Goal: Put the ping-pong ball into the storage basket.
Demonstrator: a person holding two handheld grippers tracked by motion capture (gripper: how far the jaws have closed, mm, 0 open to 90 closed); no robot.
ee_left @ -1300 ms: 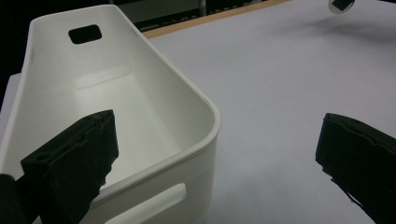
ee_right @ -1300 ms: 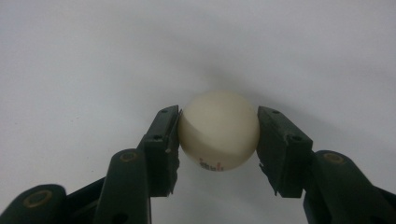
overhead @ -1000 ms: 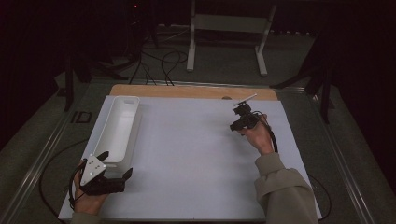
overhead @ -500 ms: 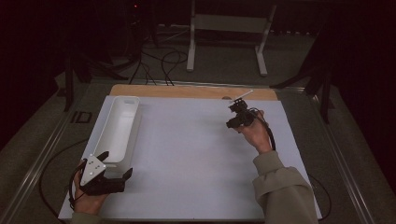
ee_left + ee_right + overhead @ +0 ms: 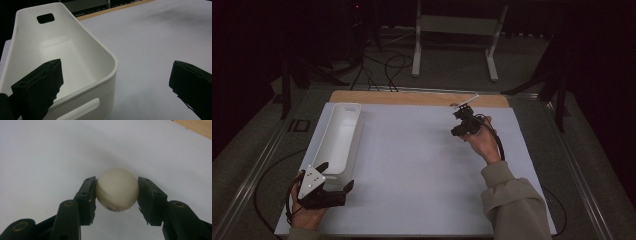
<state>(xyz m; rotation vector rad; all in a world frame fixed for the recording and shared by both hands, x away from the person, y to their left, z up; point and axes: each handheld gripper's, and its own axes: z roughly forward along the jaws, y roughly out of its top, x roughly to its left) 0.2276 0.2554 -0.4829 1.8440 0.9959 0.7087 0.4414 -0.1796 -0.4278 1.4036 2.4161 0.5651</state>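
A cream-white ball [image 5: 117,189] with small red print sits squeezed between the two black pads of my right gripper [image 5: 117,192], held above the white table sheet. From above, that right gripper [image 5: 460,126] hangs over the far right part of the sheet. My left gripper [image 5: 337,186] rests at the near left, jaws wide apart, at the near end of a long white bin [image 5: 339,135]. In the left gripper view the bin's rounded corner [image 5: 107,75] lies between the spread pads; nothing is pinched.
The white sheet [image 5: 412,170] covers most of the table, with a wooden strip [image 5: 412,98] along its far edge. A white metal stand [image 5: 457,30] and cables lie on the dark floor beyond. The bin is empty inside.
The right hand has moved a little leftward and up from the sheet with the ball in its jaws. The left hand has stayed put.
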